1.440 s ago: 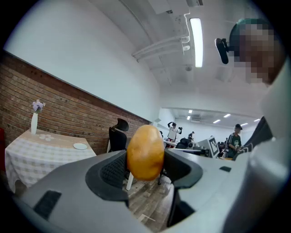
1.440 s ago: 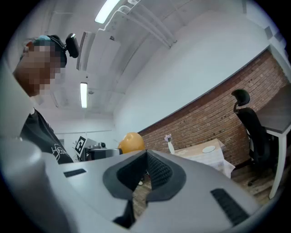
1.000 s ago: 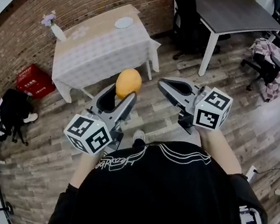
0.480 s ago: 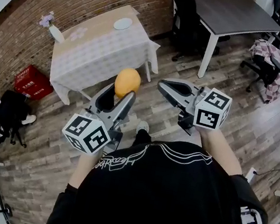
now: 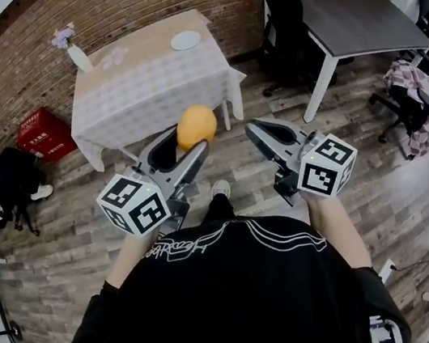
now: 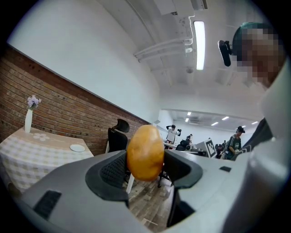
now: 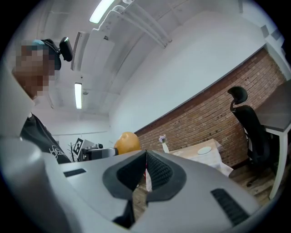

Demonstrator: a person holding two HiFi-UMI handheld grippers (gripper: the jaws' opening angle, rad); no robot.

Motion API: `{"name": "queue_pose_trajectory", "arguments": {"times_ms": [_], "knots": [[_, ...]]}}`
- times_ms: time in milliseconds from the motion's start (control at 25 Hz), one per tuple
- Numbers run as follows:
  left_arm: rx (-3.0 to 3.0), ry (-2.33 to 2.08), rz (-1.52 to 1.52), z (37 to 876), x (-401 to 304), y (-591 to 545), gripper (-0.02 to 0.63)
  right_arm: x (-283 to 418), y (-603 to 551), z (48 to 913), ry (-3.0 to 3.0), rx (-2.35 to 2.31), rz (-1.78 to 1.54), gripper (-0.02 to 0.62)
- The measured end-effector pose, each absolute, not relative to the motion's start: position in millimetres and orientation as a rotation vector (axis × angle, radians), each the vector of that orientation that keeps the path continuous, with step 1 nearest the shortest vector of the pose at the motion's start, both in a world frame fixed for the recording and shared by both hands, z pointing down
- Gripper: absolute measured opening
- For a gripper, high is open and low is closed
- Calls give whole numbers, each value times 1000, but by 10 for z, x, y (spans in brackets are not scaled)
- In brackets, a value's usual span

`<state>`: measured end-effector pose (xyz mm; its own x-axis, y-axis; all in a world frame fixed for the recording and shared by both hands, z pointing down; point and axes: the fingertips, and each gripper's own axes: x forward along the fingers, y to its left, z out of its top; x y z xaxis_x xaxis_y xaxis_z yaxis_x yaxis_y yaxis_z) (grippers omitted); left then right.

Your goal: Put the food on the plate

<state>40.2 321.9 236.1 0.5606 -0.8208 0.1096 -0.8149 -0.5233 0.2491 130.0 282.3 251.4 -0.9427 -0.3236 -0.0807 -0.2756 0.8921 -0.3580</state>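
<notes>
The food (image 6: 145, 152) sits as it did a second ago: clamped between the pads of your left gripper (image 5: 188, 145) and carried in the air in front of you, well apart from the plate (image 5: 186, 40). The grip itself has not altered. What has changed is the room around it. In the head view the cloth-covered table (image 5: 146, 93) has slid a little to the left, and your shoe (image 5: 220, 188) now shows further forward on the wooden floor (image 5: 344, 181). I read that as you stepping toward the table. So the pick-up is behind you, the carry is under way, and the placing is still to come.

The food is a smooth, oval, golden-orange lump, matte and slightly browner low down. It stands on end between the pads, with its upper part clear above the jaws. I cannot tell whether it is a potato, a fruit or a roll.

Your right gripper (image 7: 146, 170) rides just to the right of the left one, its jaws together with nothing between them.

The plate is small and white and looks bare. It lies at the far end of the table, with a vase of flowers (image 5: 71, 51) toward the far left corner.
</notes>
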Motion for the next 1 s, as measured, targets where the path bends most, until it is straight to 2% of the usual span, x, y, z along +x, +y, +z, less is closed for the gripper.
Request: {"name": "queue_pose_trajectory", "arguments": {"times_ms": [1000], "knots": [[2475, -1232, -1, 2393, -1441, -84, 256, -475, -404, 2503, 2921, -608, -618, -3]]}}
